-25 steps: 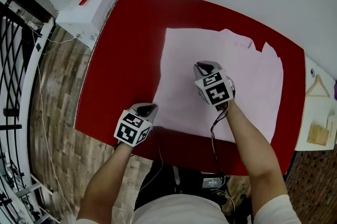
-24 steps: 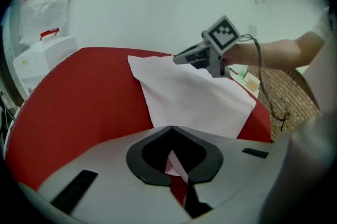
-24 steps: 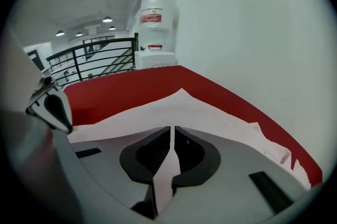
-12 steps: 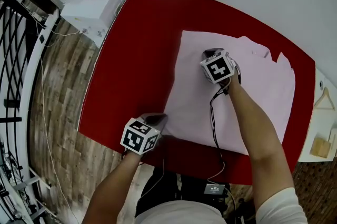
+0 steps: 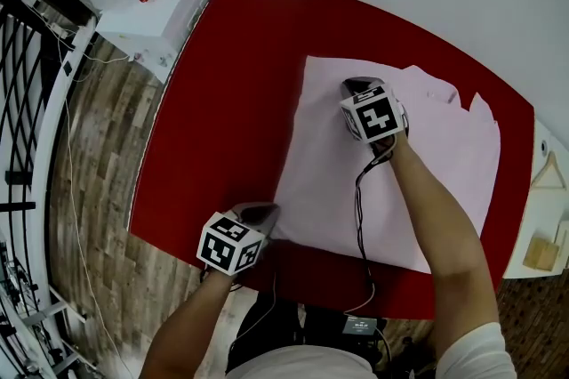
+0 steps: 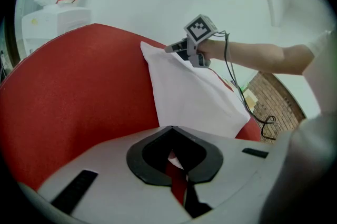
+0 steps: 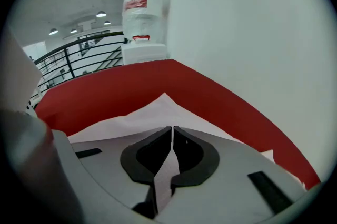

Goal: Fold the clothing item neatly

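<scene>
Left gripper (image 6: pixel 171 136), right gripper (image 7: pixel 172 131) pinch garment (image 5: pixel 320 155); jaws hidden in head view.

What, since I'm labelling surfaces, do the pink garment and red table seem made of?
Pink garment: thin matte cloth, probably cotton; it lies limp with soft creases. Red table: hard smooth top, perhaps laminate or paint; flat even colour, crisp curved edge.

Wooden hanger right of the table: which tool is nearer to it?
Right. The right tool is on the pink shirt mid-table, closer to the hanger; the left tool is at the shirt's near-left corner, farther away.
</scene>
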Demonstrator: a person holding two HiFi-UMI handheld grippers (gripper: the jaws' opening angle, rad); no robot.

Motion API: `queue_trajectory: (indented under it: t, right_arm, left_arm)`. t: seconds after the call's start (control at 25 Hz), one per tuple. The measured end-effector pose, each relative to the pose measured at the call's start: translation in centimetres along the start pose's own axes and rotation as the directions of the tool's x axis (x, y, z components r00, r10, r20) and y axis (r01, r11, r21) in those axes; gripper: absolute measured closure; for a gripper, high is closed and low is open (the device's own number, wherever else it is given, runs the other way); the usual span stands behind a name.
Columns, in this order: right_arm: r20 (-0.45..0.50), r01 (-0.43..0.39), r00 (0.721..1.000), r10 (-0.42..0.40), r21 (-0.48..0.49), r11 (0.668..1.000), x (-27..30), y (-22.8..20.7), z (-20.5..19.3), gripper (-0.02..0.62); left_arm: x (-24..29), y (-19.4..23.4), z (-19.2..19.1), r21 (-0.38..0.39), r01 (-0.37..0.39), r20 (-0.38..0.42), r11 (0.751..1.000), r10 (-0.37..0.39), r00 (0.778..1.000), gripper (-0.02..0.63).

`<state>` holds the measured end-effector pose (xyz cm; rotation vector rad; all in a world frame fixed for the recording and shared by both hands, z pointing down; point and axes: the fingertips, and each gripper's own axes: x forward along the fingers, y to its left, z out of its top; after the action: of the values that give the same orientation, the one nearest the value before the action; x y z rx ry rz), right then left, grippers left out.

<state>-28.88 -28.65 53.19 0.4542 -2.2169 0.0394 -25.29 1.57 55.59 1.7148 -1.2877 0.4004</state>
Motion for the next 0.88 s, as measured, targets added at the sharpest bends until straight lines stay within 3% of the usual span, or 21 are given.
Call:
queue_trajectory:
  t: [0.16,0.36,0.64,0.88]
  right_arm:
    - [0.022,-0.019,1.000,0.020,-0.074,0.997,1.7,1.2,2.7,0.575]
    - [-0.055,-0.030,0.998,0.026,-0.085,0.996,4.9,1.3,2.6,0.575]
    - [-0.037,-0.015,0.999,0.014,-0.040,0.999,5.7,0.1,3.6,0.575]
    - [0.038,-0.009,0.999,0.012,-0.079,0.997,3.3,1.4,4.3,0.574]
  left_arm:
    - [-0.1,-0.1,0.0,-0.005,0.002,0.000,1.000,-0.002,1.000,0.603]
    - [0.0,-0.3,0.0,-0.016,0.011,-0.005,1.000,-0.011,1.000,0.603]
    - [-0.2,-0.1,-0.1,-0.029,0.006,0.007,1.000,-0.006,1.000,0.603]
    - [-1.0,0.5,-0.1,-0.060,0.004,0.038,0.998,-0.002,0.999,0.601]
